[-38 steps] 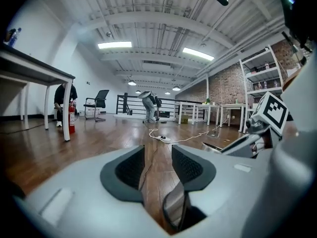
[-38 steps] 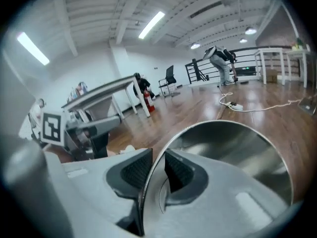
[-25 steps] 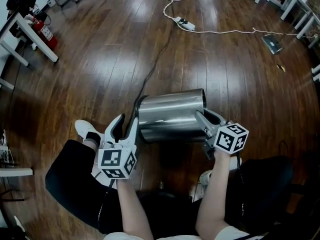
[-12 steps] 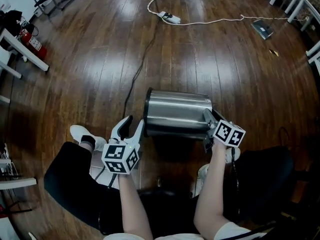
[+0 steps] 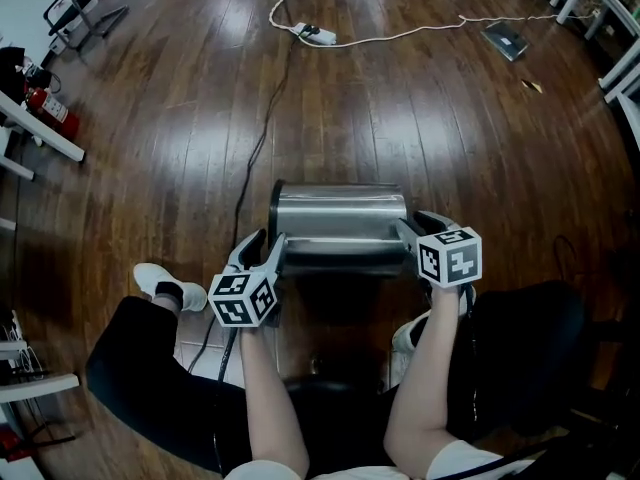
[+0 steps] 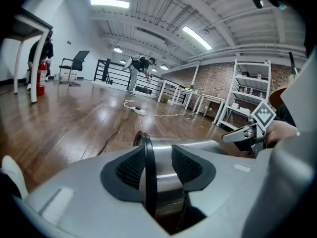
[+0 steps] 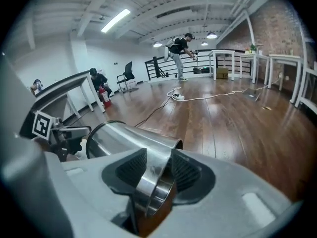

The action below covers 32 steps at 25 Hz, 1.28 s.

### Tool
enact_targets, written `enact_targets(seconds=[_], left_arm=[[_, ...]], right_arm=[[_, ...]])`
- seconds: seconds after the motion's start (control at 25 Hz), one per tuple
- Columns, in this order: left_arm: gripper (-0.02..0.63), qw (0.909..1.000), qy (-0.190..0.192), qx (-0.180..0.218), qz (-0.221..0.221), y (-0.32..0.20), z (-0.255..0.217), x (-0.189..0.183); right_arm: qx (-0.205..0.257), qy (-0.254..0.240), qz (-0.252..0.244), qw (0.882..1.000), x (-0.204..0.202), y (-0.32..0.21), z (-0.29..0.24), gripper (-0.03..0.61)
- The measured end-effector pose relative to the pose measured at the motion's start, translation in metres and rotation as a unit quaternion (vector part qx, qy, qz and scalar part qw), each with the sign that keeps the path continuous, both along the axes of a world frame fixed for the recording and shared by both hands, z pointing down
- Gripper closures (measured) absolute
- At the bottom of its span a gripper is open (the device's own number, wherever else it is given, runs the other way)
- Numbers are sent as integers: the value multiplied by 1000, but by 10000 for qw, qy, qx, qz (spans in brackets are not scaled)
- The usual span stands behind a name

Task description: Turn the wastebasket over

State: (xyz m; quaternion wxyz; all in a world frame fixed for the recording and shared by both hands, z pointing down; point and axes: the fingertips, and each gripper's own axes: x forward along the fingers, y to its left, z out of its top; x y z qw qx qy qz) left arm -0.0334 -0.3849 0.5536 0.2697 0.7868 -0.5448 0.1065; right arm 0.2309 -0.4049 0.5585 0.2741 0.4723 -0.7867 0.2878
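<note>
A shiny steel wastebasket (image 5: 340, 223) lies on its side, crosswise in front of me over the wooden floor. One end, at the left, carries a black ring (image 6: 148, 167). My left gripper (image 5: 265, 243) stands open with that ring between its jaws (image 6: 154, 162), near one pad. The steel rim (image 7: 156, 182) of the other end sits between the jaws of my right gripper (image 5: 418, 224), which are opening; it leans toward one pad with a gap at the other (image 7: 158, 170). Whether the basket rests on the floor is hidden.
A black cable (image 5: 255, 158) runs across the floor to a white power strip (image 5: 315, 35). A fire extinguisher (image 5: 45, 108) and white table legs (image 5: 40, 133) are at the far left. My white shoe (image 5: 155, 283) is beside the left gripper. Shelves (image 6: 247, 93) stand far right.
The basket has sunk and swung level across my front. My left gripper has closed in from beside the basket onto its black ring. The right jaws have widened round the steel rim.
</note>
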Motion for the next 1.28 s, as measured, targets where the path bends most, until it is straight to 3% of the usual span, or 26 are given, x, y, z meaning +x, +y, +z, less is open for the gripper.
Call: enact_targets(seconds=[0.2, 0.32, 0.4, 0.52, 0.84, 0.96, 1.08, 1.24, 1.28], left_arm=[[423, 9991, 245, -228, -252, 2, 23, -6], [480, 9982, 525, -153, -252, 1, 23, -4], [488, 9975, 642, -157, -241, 2, 22, -5], [508, 9958, 883, -196, -170, 6, 23, -6], [534, 9950, 905, -178, -388, 20, 6, -27], [538, 9972, 501, 167, -520, 19, -33, -51], [539, 9972, -344, 487, -460, 17, -73, -65], [540, 9895, -1175, 830, 133, 16, -102, -39], [540, 9857, -1382, 883, 390, 16, -101, -24]], right_arm=[[-425, -271, 195, 9985, 9, 11, 6, 434], [-666, -593, 36, 9960, -5, 18, 19, 440], [-865, -245, -81, 9959, -4, 24, 28, 482], [-1092, 222, -210, 9935, 2, 32, 34, 488], [-1078, 125, -358, 9935, -18, 29, 32, 502], [-1123, -658, -510, 9902, -49, 29, 35, 500], [-1045, -1561, -500, 9809, -83, 26, 50, 500], [-435, -1940, -284, 9796, -119, 12, 89, 519], [-428, -2022, -209, 9782, -128, 12, 103, 573]])
